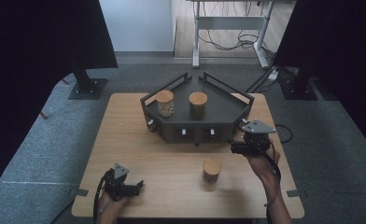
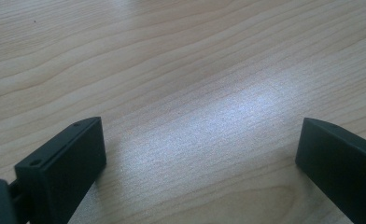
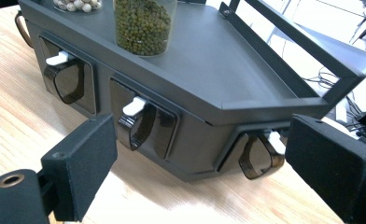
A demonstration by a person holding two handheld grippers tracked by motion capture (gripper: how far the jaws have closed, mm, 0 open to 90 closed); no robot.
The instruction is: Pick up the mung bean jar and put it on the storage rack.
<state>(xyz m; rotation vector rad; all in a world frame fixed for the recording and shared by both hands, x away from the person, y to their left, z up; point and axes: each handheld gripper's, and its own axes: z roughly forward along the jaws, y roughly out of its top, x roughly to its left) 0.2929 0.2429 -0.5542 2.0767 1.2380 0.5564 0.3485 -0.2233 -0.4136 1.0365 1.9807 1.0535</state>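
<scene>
While the right gripper [image 1: 237, 148] hangs wide open and empty at centre right, apparently approaching the dispenser rack [image 3: 228, 88], the left gripper [image 1: 133, 188] rests open, empty, lower left. Next: align with a lever [image 3: 133, 106].

High view overhead, facing forward; gripper views close (share table [image 1: 125, 140]).

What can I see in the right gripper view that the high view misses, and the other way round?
The right gripper view alone reveals green beans inside the clear jar and the smoky scoops with white tabs in the rack's front. The high view alone gives the lone wooden-lidded jar standing on the table, the left gripper and the floor. Both share the dark rack and the right gripper, jaws open.
</scene>
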